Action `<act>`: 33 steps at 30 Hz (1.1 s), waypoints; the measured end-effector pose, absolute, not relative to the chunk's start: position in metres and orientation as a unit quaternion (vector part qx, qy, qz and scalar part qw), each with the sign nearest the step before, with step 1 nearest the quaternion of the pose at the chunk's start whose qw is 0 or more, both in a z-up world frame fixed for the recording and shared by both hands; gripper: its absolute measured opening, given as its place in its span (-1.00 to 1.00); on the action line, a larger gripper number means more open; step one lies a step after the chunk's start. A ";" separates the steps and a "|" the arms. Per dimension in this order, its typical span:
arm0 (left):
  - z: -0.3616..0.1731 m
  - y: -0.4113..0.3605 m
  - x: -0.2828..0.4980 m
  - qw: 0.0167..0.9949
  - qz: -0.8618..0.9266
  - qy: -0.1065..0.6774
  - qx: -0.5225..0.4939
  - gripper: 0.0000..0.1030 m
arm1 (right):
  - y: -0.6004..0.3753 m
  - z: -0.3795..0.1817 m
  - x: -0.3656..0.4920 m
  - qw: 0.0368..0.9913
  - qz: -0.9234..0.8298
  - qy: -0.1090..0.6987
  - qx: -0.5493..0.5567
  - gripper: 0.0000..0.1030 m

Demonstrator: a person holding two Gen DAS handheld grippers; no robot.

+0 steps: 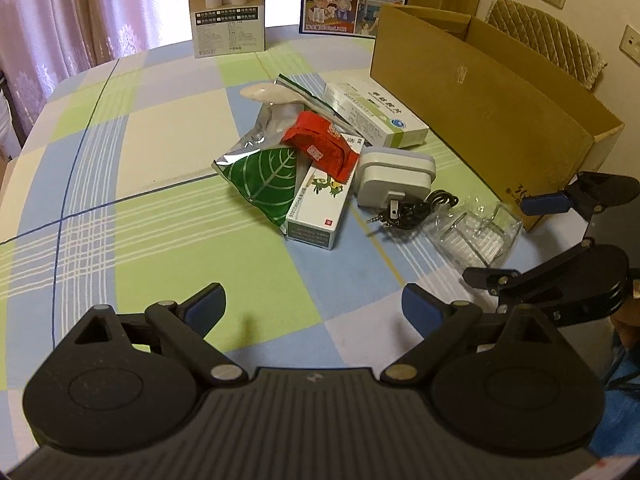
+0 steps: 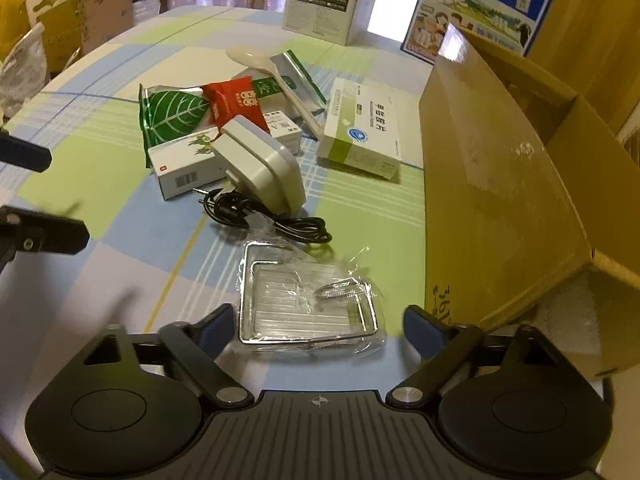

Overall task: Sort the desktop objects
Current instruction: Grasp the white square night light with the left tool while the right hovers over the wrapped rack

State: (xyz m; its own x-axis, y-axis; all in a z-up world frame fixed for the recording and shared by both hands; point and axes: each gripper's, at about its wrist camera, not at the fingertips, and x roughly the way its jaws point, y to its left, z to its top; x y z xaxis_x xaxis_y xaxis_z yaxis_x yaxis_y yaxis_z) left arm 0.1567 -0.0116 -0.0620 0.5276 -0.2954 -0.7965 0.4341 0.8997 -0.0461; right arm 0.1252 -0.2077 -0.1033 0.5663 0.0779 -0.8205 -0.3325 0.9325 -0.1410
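Between the right claw [image 2: 318, 328]'s blue pads sits the wrapped wire soap rack [image 2: 310, 306], lying flat on the desk [image 2: 100, 184] near the front edge; the pads stand clear of it on both sides, so this claw is released, nothing gripped. Over on the left, the left claw [image 1: 314, 310] hangs spread wide above bare checked cloth, released too and holding nothing.

Moving outward: just beyond the rack lies the black cable [image 2: 264, 220], coiled against the grey-white charger [image 2: 260, 168]. Behind that comes the pile: a white medicine carton [image 2: 188, 164], the leaf-print foil bag [image 2: 172, 114], a red snack packet [image 2: 236, 102] on top, a white spoon [image 2: 272, 76], and the green-and-white pill box [image 2: 362, 132] off to the side. Along the desk's right edge stands the open cardboard box [image 2: 500, 184], close beside the rack, very likely the drop-off for everything.

By the look of it, this is the opening pickup, with the whole pile still unsorted. Next call: the right claw needs to settle lower and clench across the rack's wire frame. The loose plastic film could slip, so the pads want metal, not wrapper. Then lift and swing over the carton wall.
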 end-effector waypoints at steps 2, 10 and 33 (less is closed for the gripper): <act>-0.063 -0.013 0.157 0.869 -0.215 0.438 0.085 0.80 | -0.209 -0.103 0.125 0.874 0.117 0.451 -0.136 0.41; -0.058 -0.023 0.162 0.865 -0.236 0.431 0.102 0.80 | -0.212 -0.093 0.118 0.875 0.126 0.453 -0.116 0.29; -0.075 -0.106 0.218 0.856 -0.273 0.417 0.139 0.48 | -0.242 -0.092 0.106 0.875 0.097 0.471 -0.057 0.29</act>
